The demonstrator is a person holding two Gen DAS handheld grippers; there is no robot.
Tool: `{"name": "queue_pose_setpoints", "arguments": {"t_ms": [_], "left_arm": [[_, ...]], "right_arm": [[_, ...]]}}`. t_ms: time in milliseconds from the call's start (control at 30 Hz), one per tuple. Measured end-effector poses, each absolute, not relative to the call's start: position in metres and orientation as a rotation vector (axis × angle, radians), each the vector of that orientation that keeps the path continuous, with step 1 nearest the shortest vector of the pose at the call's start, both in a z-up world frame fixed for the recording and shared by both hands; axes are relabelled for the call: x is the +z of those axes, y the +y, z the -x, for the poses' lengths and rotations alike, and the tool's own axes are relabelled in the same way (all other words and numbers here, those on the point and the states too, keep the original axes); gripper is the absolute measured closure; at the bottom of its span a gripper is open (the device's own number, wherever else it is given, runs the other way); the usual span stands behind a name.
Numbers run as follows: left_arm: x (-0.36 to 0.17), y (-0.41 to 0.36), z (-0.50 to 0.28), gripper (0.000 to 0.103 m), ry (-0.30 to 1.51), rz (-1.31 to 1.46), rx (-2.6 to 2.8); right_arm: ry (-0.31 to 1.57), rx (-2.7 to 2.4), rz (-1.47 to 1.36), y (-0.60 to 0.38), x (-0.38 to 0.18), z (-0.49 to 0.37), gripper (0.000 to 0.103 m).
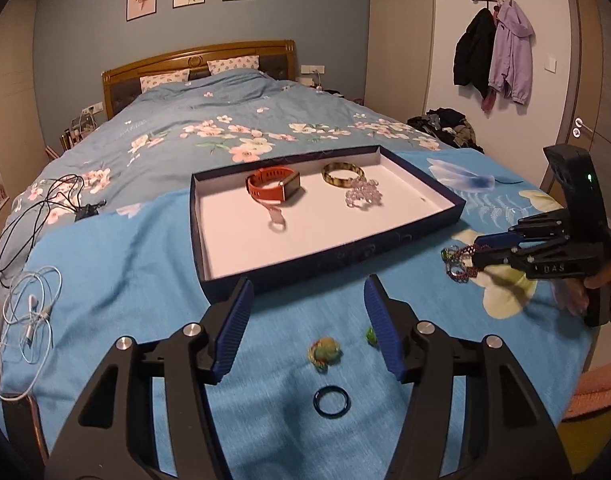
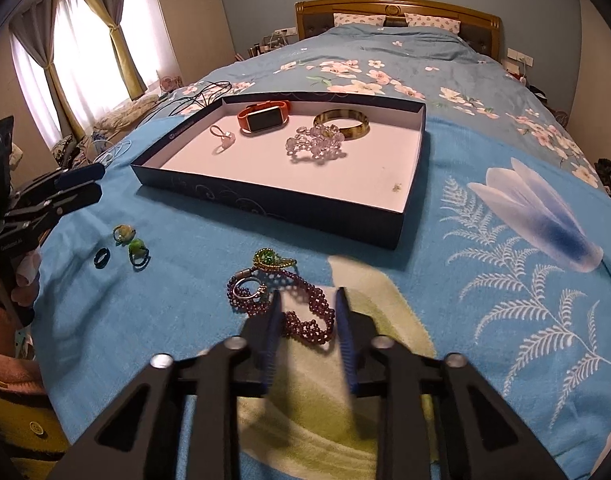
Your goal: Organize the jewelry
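Note:
A dark blue tray (image 1: 425, 222) (image 2: 273, 204) with a white floor lies on the bed. In it are an orange watch (image 1: 271, 186) (image 2: 261, 117), an amber bangle (image 1: 342, 174) (image 2: 342, 124), a clear bead bracelet (image 1: 363, 196) (image 2: 315, 145) and a small pink ring (image 1: 276, 222) (image 2: 223, 140). My left gripper (image 1: 307, 294) (image 2: 81, 182) is open and empty above a yellow-green ring (image 1: 324, 354) (image 2: 123, 233), a green ring (image 1: 370, 335) (image 2: 137, 249) and a dark blue ring (image 1: 332, 400) (image 2: 102, 258). My right gripper (image 2: 308, 300) (image 1: 479, 250) is open, its fingers either side of a purple bead bracelet (image 2: 305, 318) (image 1: 461, 266), beside a silver ring (image 2: 247, 290) and a green-gold beaded piece (image 2: 271, 260).
White earphones (image 1: 31, 312) and a black cable (image 1: 37, 216) lie on the blue floral bedspread (image 1: 145, 280) at left. Clothes are piled at the bed's right edge (image 1: 445, 124). Coats (image 1: 493, 52) hang by the door. Curtained windows (image 2: 85, 40) are to the left.

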State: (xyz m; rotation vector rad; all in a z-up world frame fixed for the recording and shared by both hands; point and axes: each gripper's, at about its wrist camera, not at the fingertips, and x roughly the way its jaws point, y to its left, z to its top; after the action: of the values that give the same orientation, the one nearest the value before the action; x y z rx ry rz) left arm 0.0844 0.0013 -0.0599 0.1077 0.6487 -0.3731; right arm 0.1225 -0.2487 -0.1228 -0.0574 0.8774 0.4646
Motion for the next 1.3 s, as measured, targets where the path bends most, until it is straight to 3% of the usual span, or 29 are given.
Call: {"name": "queue_pose_setpoints", "arguments": {"t_ms": [100, 767, 1300], "left_arm": [[-0.064, 0.001, -0.082, 0.046, 0.661, -0.105, -0.382], [-0.071, 0.005, -0.068, 0.046, 0.684, -0.120, -0.404], [-0.075, 0.002, -0.058, 0.046, 0.701, -0.134, -0.440]], "right_arm": [[0.868, 0.467, 0.072, -0.247, -0.121, -0.120, 0.098], [0.687, 0.559, 0.085, -0.225, -0.071, -0.093, 0.100], [0.744, 0.524, -0.007, -0.251, -0.082, -0.088, 0.100]]}}
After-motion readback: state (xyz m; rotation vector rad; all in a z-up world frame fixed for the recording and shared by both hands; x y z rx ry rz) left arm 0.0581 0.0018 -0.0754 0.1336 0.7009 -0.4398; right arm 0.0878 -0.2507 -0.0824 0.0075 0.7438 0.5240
